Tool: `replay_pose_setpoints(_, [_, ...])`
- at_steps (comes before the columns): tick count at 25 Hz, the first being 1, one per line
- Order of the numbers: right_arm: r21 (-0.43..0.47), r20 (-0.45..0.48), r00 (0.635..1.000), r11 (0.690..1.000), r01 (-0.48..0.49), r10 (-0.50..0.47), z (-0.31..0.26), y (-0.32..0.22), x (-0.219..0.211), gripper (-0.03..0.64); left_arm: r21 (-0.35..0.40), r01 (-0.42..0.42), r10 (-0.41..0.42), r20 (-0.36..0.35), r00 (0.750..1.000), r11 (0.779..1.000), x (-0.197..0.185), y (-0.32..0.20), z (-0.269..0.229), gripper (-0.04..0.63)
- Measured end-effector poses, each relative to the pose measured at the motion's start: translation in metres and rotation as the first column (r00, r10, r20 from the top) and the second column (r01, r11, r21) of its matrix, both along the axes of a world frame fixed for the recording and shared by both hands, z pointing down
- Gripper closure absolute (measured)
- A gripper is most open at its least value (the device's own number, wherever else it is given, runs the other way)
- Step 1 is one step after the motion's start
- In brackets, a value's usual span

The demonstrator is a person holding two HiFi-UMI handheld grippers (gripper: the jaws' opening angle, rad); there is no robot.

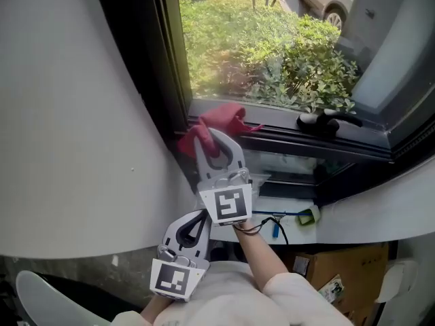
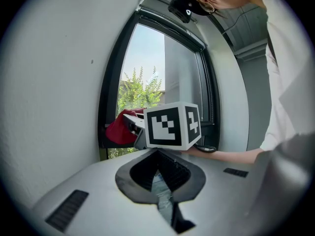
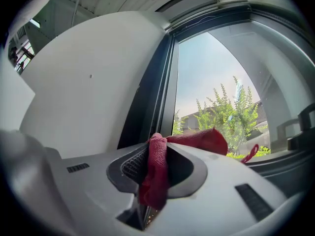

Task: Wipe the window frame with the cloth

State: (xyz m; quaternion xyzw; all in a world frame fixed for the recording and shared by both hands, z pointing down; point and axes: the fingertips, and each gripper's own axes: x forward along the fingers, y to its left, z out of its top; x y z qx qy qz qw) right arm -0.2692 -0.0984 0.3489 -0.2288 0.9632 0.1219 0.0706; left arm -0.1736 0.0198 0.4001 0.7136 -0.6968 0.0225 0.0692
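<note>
1. The cloth is pinched in the right claw at the window frame's lower left corner
2. It should be pressed flat and drawn along the bottom rail (the likely step in hand)
3. The left claw is pressed together, empty, below the frame
4. Counted: one cloth, two claws, one frame

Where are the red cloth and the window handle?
red cloth (image 1: 224, 115), head view, on its bunched upper part.
window handle (image 1: 333, 123), head view, on the dark middle of the handle.

Head view looks steeply down; both gripper views face the window frame
</note>
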Motion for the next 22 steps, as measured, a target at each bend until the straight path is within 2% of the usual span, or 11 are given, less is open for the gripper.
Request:
replay_pose_setpoints(5, [0.108, -0.028, 1.0, 0.994, -0.009, 0.012, -0.002, -0.001, -0.007, 0.534, -0.002, 0.014, -0.014, -0.001, 1.0, 1.0, -0.004, 0.001, -0.002, 0.588])
replay_pose_setpoints(7, [0.126, -0.034, 0.999, 0.992, -0.014, 0.019, -0.001, 0.0, -0.007, 0.534, -0.003, 0.015, -0.015, 0.001, 1.0, 1.0, -0.005, 0.0, -0.003, 0.588])
replay_pose_setpoints(17, [0.133, -0.092, 0.994, 0.99, -0.039, 0.052, 0.003, -0.002, -0.006, 0.534, -0.003, 0.012, -0.012, -0.014, 1.0, 1.0, -0.007, 0.0, -0.002, 0.587])
replay_pose_setpoints(22, [0.107, -0.103, 0.994, 0.994, -0.03, 0.041, 0.006, -0.003, -0.007, 0.534, -0.017, 0.011, -0.011, -0.003, 1.0, 1.0, -0.011, 0.001, 0.003, 0.587])
